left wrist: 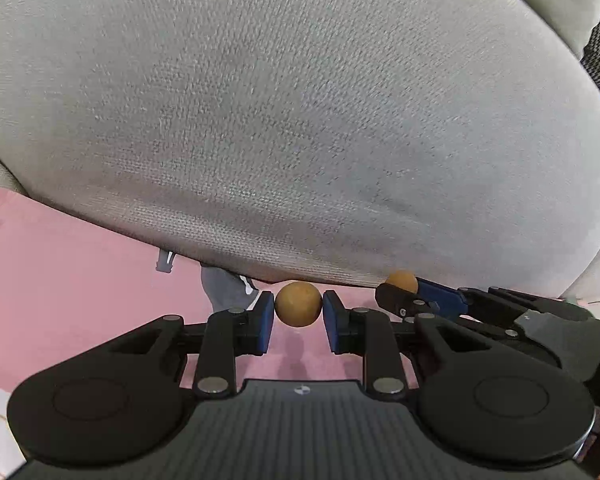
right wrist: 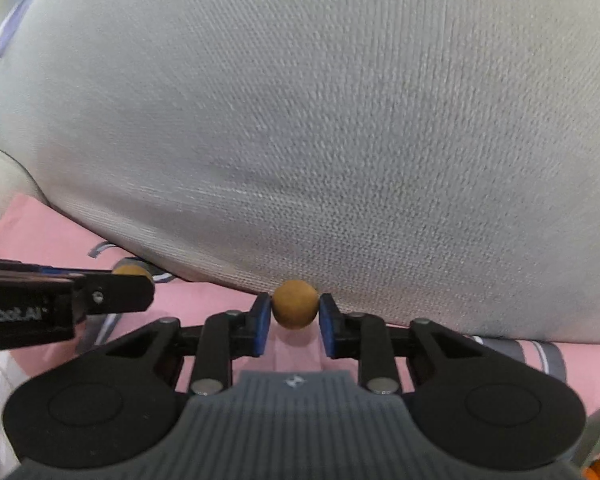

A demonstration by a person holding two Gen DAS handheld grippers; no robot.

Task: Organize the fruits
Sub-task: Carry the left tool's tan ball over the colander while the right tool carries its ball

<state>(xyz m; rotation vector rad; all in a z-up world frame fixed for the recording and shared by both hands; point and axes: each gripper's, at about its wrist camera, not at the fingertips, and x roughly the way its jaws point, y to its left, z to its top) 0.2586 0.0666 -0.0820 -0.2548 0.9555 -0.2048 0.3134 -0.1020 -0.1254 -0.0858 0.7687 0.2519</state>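
Blue-padded jaws of the left gripper (left wrist: 299, 312) clamp a round brown fruit (left wrist: 299, 304); the right gripper (right wrist: 295, 314), just beside it, pinches a second brown fruit (right wrist: 295, 307). Both hover over pink bedding (left wrist: 80, 280), near a grey cushion (left wrist: 300, 120).

Two small round tan-brown fruits, matte-skinned. One fruit (left wrist: 299, 304) is gripped between blue pads above pink fabric; the second fruit (right wrist: 294, 307) is gripped likewise, just beside the first, against grey upholstery.
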